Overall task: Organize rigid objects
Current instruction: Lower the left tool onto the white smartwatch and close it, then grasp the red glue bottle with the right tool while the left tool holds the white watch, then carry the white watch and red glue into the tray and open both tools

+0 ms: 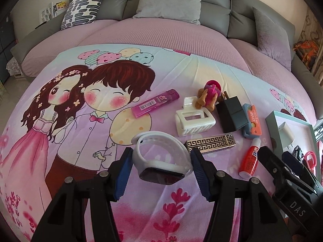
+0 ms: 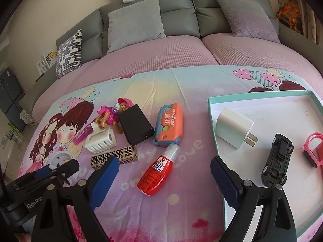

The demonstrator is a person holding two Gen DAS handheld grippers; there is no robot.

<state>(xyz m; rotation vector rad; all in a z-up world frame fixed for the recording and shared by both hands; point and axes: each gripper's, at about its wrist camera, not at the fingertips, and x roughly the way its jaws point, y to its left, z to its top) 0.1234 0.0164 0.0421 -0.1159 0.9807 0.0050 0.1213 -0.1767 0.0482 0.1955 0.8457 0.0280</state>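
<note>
The left gripper (image 1: pixel 161 169) is closed on a white watch (image 1: pixel 161 159): its blue pads (image 1: pixel 123 173) press the strap loop from both sides, one at 9 o'clock of the watch and one at 3 o'clock. The watch's dark face points toward the camera, and it appears lifted clear of the blanket (image 1: pixel 60 121).

The right gripper (image 2: pixel 164 173) stands wide open with nothing between its pads (image 2: pixel 105 179). It hangs over the blanket, and a red bottle (image 2: pixel 156 173) lies on the cloth in the gap ahead of it, untouched. The right-hand finger sits over the near corner of the tray (image 2: pixel 212 109); whether it touches the rim I cannot tell.

In the right wrist view, the tray lies at 3 o'clock and holds a white charger (image 2: pixel 234 131), a black toy car (image 2: pixel 277 159) and a pink item (image 2: pixel 314 149) cut off by the frame edge.

The rest lie loose on the blanket, at 10 to 12 o'clock of the red bottle: a patterned gold lighter (image 2: pixel 114 157) nearest the left finger, a white hair claw (image 2: pixel 101 141), a pink toy figure (image 2: pixel 111 115), a black box (image 2: pixel 136 127) and an orange-and-blue cutter (image 2: pixel 169 125). A pink case (image 1: pixel 155 102) lies at 11 o'clock of the hair claw in the left wrist view.
</note>
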